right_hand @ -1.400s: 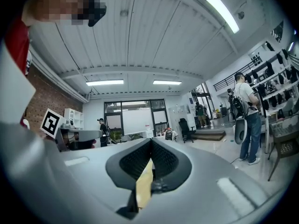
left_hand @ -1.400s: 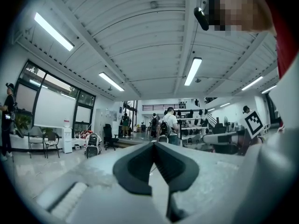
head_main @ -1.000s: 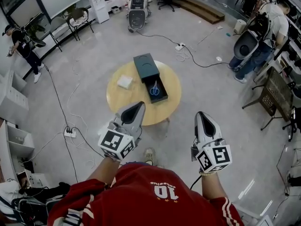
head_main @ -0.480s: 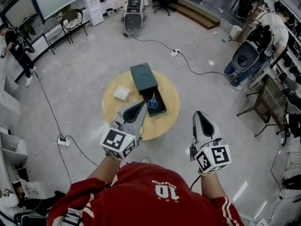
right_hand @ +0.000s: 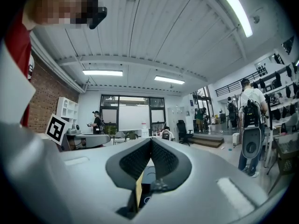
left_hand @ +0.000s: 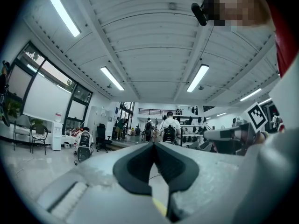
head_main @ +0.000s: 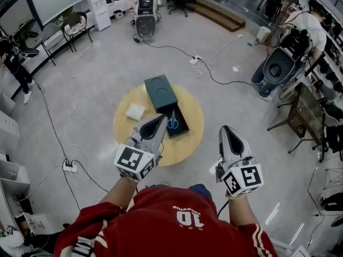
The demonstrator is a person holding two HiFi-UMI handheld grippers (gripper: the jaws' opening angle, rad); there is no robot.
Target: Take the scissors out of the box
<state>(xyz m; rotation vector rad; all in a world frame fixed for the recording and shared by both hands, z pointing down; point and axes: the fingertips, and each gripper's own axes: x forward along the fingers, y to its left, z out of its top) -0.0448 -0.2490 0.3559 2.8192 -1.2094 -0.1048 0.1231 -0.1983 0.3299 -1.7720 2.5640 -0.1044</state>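
Cables and a power strip (head_main: 68, 166) lie on the floor at the left. Next comes a round wooden bench (head_main: 185, 146) in the middle of the room. A small white box (head_main: 135, 111) sits on its left part. The left tool (head_main: 159, 119) shows in front of the near left part of the bench. Its two jaws are pressed together with nothing in them. Just right of its tip is a dark box (head_main: 161, 92) with a tray sticking out toward the near side. The blue scissors (head_main: 172, 122) lie flat in that tray. Farther right, the right tool (head_main: 228, 129) is off the bench, jaws together and empty too.
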